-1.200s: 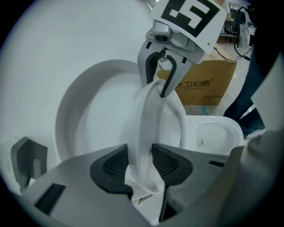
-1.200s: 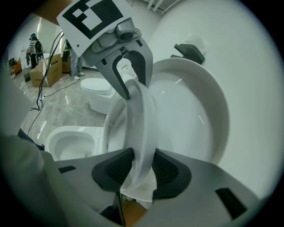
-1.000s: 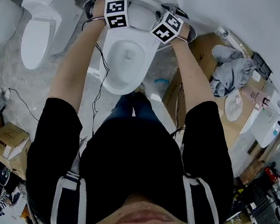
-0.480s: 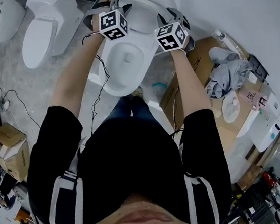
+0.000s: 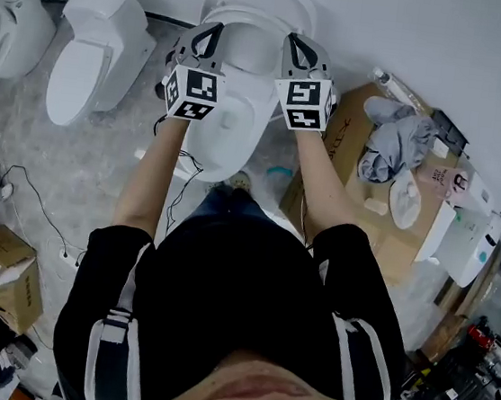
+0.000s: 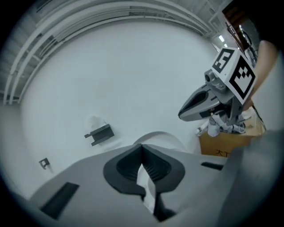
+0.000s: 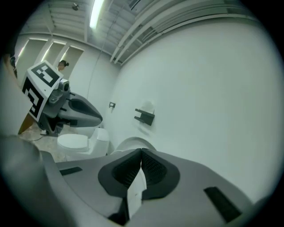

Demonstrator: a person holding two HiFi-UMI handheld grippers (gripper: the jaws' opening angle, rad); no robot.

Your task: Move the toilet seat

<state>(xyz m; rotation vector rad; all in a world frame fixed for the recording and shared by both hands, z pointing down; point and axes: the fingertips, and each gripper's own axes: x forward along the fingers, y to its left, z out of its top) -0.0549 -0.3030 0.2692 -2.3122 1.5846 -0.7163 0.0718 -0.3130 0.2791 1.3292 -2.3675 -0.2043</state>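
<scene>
Jaws of the left gripper (image 6: 142, 148) and right gripper (image 7: 141, 153) are closed tip to tip above the toilet (image 5: 227, 133), apparently gripping nothing. The toilet seat (image 5: 283, 8) looks stiff, smooth and slippery. It is best pinched at its side rims.

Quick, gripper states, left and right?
Left gripper: closed, pinching a thin white edge, apparently the toilet seat.
Right gripper: closed, pinching the toilet seat as well.

Bodies of the left gripper (image 6: 142, 147) and right gripper (image 7: 141, 151) hide the white plastic toilet seat (image 6: 144, 179) save a thin sliver, apparently its rim, clamped in each closed pair of jaws. The person's black-clad torso (image 5: 238, 302) conceals the floor (image 5: 89, 184) before the white ceramic bowl (image 5: 227, 133). Print on the brown cardboard box (image 5: 340, 133) too small to read
</scene>
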